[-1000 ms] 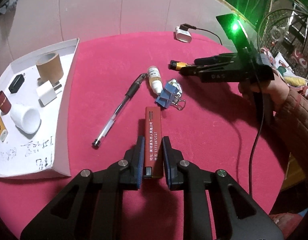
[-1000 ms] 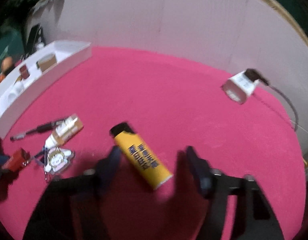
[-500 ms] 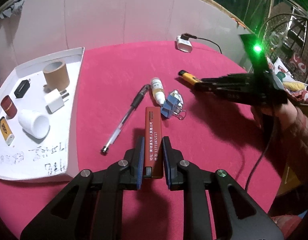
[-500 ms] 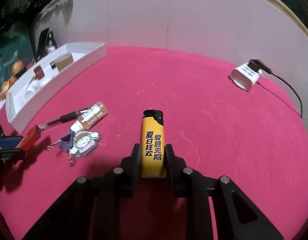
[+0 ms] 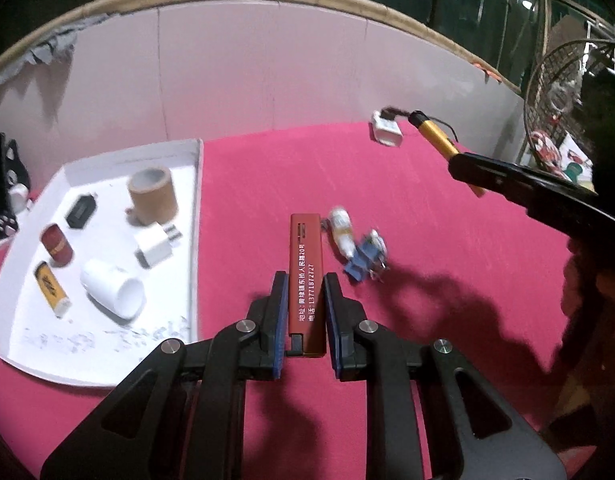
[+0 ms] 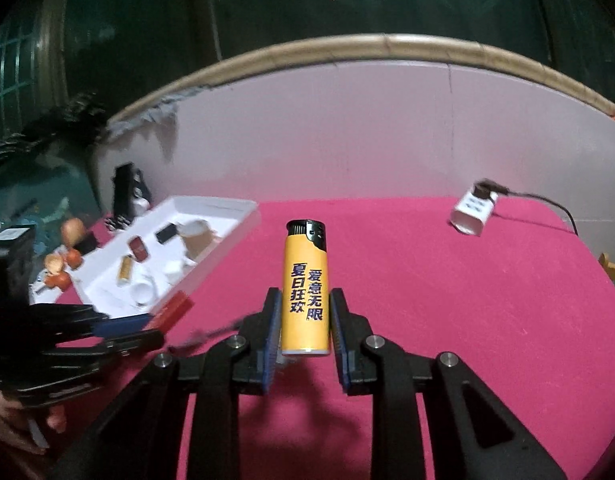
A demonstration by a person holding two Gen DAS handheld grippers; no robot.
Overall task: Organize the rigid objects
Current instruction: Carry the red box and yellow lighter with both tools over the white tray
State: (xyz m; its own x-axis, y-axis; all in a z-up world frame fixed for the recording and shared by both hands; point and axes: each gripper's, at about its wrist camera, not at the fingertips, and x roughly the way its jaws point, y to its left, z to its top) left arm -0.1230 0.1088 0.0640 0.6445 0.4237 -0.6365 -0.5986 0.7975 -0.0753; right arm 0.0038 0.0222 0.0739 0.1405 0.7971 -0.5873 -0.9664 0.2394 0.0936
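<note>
My left gripper [image 5: 304, 280] is shut on a red lighter [image 5: 305, 256] and holds it lifted above the red tablecloth. My right gripper [image 6: 305, 296] is shut on a yellow lighter [image 6: 306, 280], also lifted; it shows in the left wrist view [image 5: 435, 136] at the right. A white tray [image 5: 195, 208] at the left holds a cardboard roll [image 5: 153, 194], a white plug [image 5: 155, 246], a white cup [image 5: 113, 294], a small red cylinder [image 5: 56, 242] and other small items. The tray also shows in the right wrist view [image 6: 227, 248].
A small white bottle [image 5: 341, 232] and blue binder clips [image 5: 365, 262] lie on the cloth right of the red lighter. A white charger [image 5: 385, 132] with a black cable sits at the far edge by the white wall; it also shows in the right wrist view [image 6: 471, 212].
Both grippers have risen off the table with their lighters. The right gripper closed on the yellow lighter a second ago. The pen has passed out of the left wrist view.
</note>
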